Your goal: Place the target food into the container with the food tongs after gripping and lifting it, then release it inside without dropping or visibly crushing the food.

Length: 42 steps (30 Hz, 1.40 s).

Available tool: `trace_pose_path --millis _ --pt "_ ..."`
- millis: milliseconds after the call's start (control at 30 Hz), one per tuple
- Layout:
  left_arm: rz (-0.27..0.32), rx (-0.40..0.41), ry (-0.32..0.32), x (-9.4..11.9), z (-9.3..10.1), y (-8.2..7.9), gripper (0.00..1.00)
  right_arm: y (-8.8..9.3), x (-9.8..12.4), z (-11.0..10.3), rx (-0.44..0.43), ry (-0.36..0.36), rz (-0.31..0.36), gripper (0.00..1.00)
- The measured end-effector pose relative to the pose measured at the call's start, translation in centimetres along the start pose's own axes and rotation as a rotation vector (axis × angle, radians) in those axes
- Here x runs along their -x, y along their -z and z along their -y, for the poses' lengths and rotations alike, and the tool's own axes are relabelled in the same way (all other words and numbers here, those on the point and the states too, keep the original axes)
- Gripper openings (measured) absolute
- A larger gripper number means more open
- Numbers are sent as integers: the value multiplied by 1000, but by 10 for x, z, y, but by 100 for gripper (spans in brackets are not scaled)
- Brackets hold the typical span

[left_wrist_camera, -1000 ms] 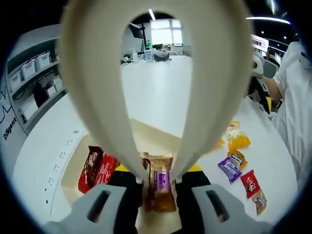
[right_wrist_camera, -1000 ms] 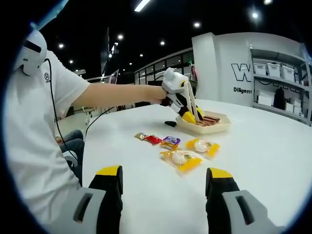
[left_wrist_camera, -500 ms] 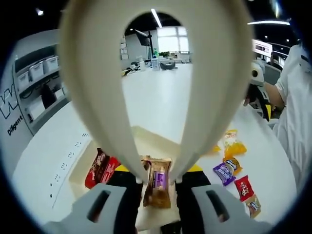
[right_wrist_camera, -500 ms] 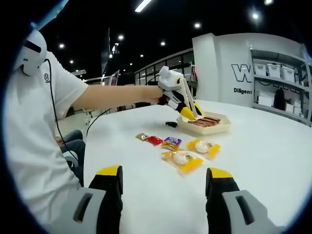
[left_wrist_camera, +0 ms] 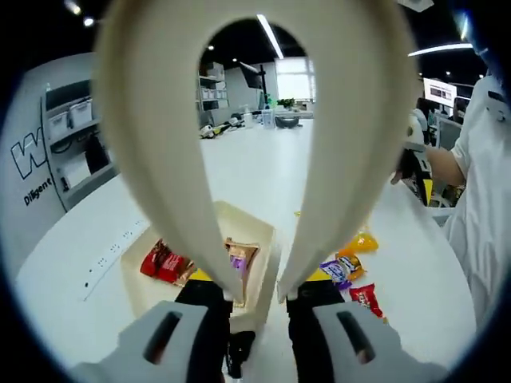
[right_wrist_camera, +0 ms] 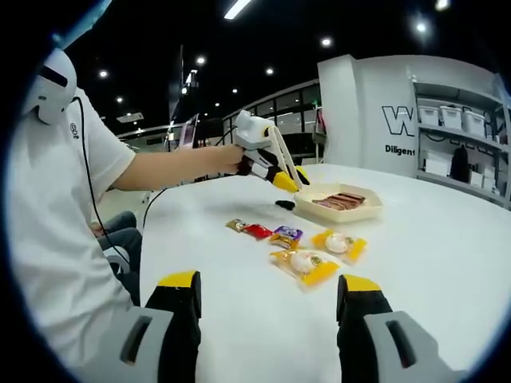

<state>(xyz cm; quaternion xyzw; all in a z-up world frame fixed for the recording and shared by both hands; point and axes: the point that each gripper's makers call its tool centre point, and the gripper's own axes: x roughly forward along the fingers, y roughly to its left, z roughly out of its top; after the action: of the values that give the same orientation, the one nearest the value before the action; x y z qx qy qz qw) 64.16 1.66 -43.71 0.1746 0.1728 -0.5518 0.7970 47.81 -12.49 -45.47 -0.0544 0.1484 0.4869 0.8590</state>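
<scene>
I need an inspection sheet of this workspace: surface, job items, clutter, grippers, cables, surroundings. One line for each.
Surface: white table, clean.
Job's things: beige tray holds red and brown wrapped snacks; cream food tongs held in the left gripper, tips above the tray's near edge, nothing between them.
Clutter: five wrapped snacks on the table beside the tray, among them two yellow packets; a small black item near the tray.
Grippers: left shut on the tongs; right gripper open, empty.
Cables: black cable down the person's shirt.
Surroundings: shelves with bins.
</scene>
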Motion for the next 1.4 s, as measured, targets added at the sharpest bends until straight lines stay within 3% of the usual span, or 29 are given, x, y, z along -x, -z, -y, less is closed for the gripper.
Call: trace_pose_path --millis 433,933,1400 --pt "19 12 -34 28 47 10 25 -1 -5 -5 9 -9 -1 68" --pt "20 6 -47 41 79 21 25 -2 -11 -10 13 -24 -6 68" --pt "23 21 -54 40 100 34 25 -2 -17 -12 14 -38 -7 69"
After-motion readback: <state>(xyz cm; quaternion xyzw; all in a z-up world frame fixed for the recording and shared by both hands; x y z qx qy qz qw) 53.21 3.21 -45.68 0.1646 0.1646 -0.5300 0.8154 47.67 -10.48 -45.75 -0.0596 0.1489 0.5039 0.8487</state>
